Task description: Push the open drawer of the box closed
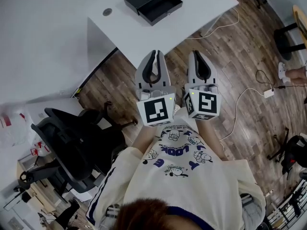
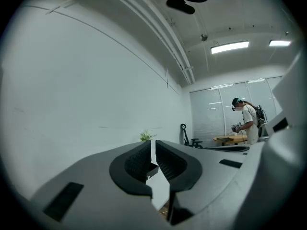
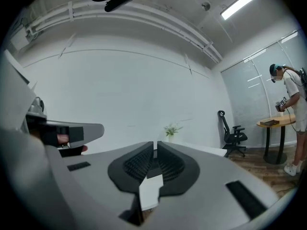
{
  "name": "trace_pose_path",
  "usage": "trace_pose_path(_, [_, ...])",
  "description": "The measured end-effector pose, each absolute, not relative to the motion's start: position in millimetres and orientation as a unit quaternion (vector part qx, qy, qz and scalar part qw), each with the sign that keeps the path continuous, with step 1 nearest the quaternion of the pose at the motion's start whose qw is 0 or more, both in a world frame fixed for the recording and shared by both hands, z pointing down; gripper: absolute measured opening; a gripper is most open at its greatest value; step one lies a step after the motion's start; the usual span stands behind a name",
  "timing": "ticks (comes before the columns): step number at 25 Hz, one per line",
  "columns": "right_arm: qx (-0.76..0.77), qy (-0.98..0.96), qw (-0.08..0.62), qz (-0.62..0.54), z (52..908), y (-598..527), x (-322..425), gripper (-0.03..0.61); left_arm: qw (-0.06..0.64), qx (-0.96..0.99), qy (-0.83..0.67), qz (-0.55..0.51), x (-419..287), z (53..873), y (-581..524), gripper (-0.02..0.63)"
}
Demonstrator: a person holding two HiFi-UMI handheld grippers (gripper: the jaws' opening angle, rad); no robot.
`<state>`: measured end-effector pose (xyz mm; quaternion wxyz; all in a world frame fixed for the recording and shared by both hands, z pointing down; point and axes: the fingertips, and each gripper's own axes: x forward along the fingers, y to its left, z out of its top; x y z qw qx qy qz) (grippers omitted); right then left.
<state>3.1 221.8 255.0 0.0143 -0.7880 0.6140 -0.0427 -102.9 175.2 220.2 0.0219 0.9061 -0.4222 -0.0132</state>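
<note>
The black box (image 1: 152, 3) sits at the far end of the white table (image 1: 57, 37), its drawer pulled out toward the right. Both grippers are held side by side in front of my chest, over the wooden floor, well short of the table and the box. My left gripper (image 1: 156, 54) has its jaws together with nothing between them. My right gripper (image 1: 198, 54) is shut and empty as well. In the left gripper view a corner of the box (image 2: 151, 169) shows through the slit between the jaws. The right gripper view shows the box (image 3: 154, 168) the same way.
A black office chair (image 1: 72, 143) stands to my left beside the table's near edge. Cables and a power adapter (image 1: 268, 93) lie on the wooden floor to the right. In the gripper views, another person (image 2: 247, 121) stands at a distant round table, with a small plant (image 3: 171, 130) by the wall.
</note>
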Motion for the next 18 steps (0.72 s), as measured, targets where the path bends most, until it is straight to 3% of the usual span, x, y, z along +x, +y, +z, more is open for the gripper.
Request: trace_pose_path(18, [-0.790,0.610,0.019,-0.054,264.3,148.3,8.7,0.041,0.026,0.913,-0.407,-0.008,-94.0,230.1,93.5,0.040])
